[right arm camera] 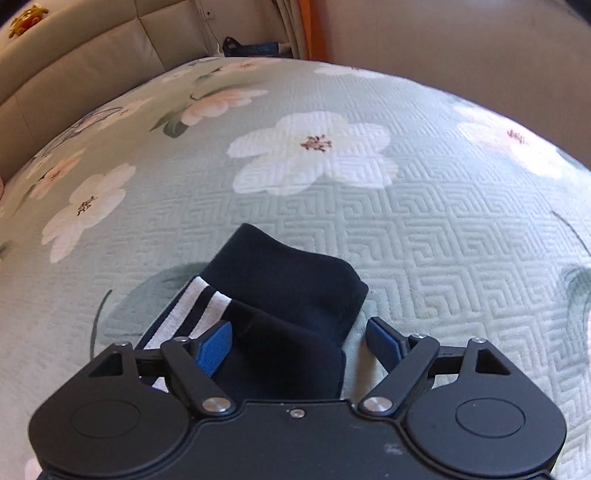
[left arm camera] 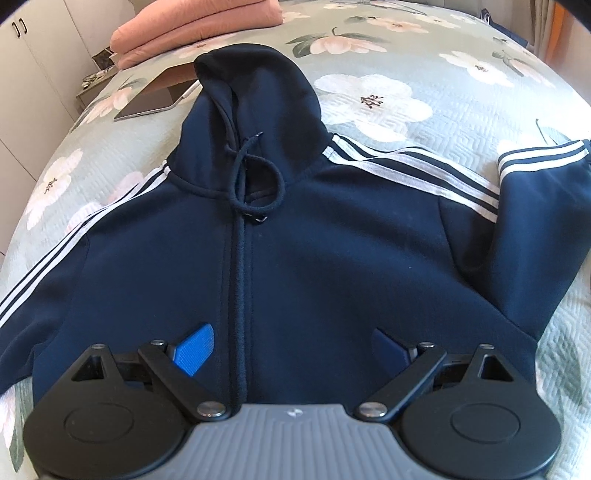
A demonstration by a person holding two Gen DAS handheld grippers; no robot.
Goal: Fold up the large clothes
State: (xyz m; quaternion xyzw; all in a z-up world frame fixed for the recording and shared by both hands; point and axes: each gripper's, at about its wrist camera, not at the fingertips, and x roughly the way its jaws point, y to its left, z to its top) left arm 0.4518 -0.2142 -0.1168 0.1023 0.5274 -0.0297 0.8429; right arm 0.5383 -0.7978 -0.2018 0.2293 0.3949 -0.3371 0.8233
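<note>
The hoodie (left arm camera: 295, 240) is spread front-up on the bed (left arm camera: 424, 103). The left claw (left arm camera: 291, 343) is held open over the hem, gripping nothing. The right claw (right arm camera: 299, 339) is open around the cuff (right arm camera: 284, 280); it is best closed on both cuff layers before the sleeve is carried across the chest. The tablet (left arm camera: 155, 98) and pink bedding (left arm camera: 195, 26) are shown only in the left view; the cuff only in the right.

Hoodie (left arm camera: 332, 258) lies on bedspread (left arm camera: 424, 55); tablet (left arm camera: 155, 96) left of hood; blankets (left arm camera: 195, 26) behind.
</note>
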